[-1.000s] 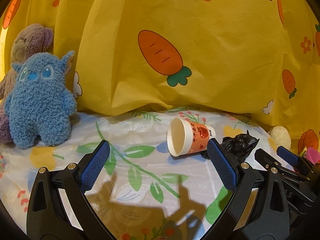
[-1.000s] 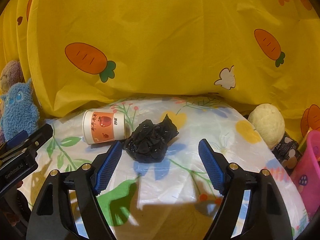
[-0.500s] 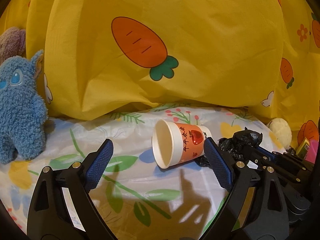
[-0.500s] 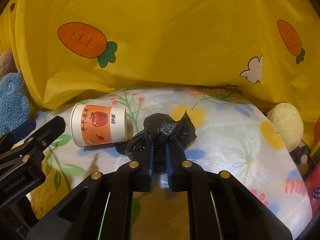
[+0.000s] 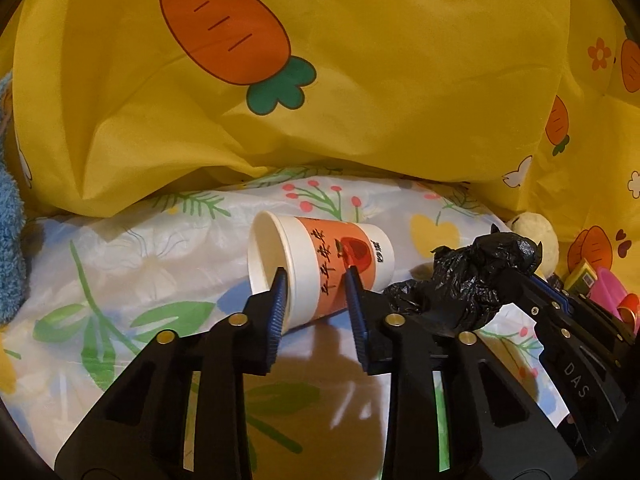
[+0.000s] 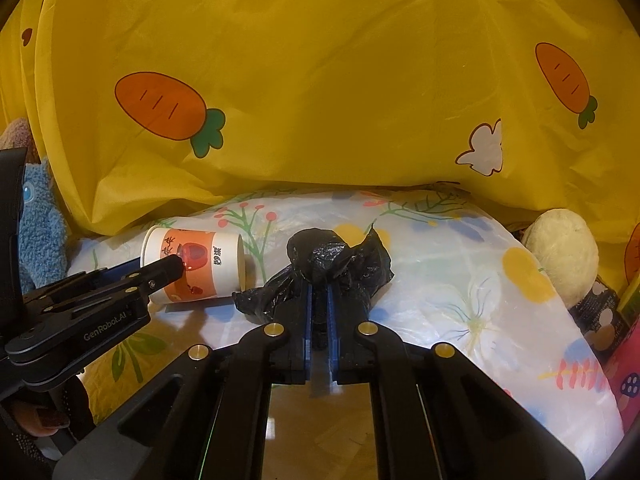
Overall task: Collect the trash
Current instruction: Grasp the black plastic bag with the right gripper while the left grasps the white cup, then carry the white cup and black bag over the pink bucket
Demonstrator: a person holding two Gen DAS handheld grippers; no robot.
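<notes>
Jaws of the left gripper (image 5: 314,278) were closing across the wall of the paper cup (image 5: 320,266), one finger inside its mouth, while the cup lay on its side on the floral sheet (image 5: 120,264). Beside it, the right gripper (image 6: 319,300) was clamped on the crumpled black plastic bag (image 6: 332,264). Both trash pieces seemed caught but not yet lifted; no bin was visible, so carrying away remained. Behind hung the yellow carrot cloth (image 5: 360,80).

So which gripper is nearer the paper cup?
Left. The left gripper is closing on the paper cup; the right gripper clamps the black bag beside it.
</notes>
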